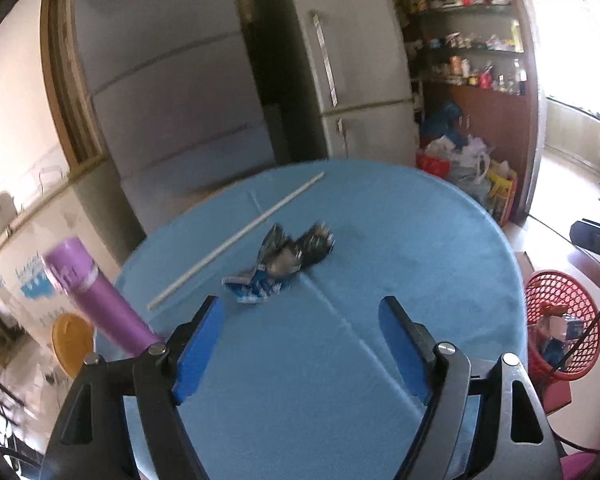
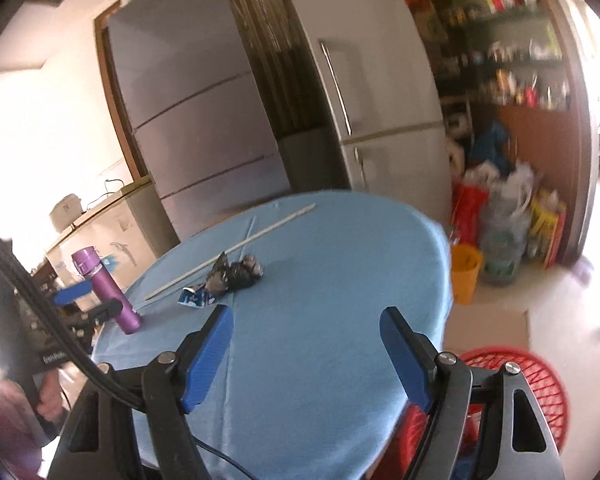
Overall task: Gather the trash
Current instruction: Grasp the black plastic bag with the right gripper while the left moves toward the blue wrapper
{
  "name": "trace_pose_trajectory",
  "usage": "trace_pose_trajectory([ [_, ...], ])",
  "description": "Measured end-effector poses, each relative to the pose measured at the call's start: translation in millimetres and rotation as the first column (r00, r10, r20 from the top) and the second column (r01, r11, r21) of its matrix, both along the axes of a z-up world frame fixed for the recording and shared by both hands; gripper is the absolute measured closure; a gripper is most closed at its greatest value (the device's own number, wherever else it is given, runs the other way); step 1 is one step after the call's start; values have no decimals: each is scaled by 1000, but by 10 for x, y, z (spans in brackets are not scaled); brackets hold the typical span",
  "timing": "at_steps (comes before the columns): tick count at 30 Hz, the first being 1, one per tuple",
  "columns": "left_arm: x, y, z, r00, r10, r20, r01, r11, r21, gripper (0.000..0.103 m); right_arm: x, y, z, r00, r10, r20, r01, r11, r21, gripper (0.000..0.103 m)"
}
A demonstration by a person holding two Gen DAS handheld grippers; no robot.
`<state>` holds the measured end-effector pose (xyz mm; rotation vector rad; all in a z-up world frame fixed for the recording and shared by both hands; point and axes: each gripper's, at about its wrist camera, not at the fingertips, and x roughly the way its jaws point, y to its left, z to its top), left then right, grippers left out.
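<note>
A crumpled dark wrapper (image 1: 300, 250) and a torn blue-and-white packet (image 1: 252, 286) lie together mid-table on the blue cloth (image 1: 340, 360); they also show in the right wrist view, the wrapper (image 2: 236, 270) and the packet (image 2: 196, 298). My left gripper (image 1: 302, 308) is open and empty, a little short of the packet. My right gripper (image 2: 306, 318) is open and empty, farther back over the table's near side. A red mesh basket (image 1: 560, 320) with trash inside stands off the table's right edge, and it also shows in the right wrist view (image 2: 520, 392).
A long white stick (image 1: 236, 240) lies diagonally behind the trash. A purple bottle (image 1: 96, 292) stands at the table's left edge. Two refrigerators (image 1: 360, 60) stand behind the table. Bags (image 1: 468, 160) and an orange bucket (image 2: 466, 272) sit on the floor at right.
</note>
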<state>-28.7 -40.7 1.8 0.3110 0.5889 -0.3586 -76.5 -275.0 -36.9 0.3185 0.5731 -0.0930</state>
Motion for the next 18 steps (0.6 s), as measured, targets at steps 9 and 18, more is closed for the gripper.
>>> trace_pose_trajectory([
  [9,482,446,-482,984,139,-110,-139,990,12,23,1189,-84,-502,978,116,-172,-82,978,192,24],
  [18,792,887,-815,959,224,-175,-225,974,13,23,2477,386,-1003,932,224,-286,-112,927,359,24],
])
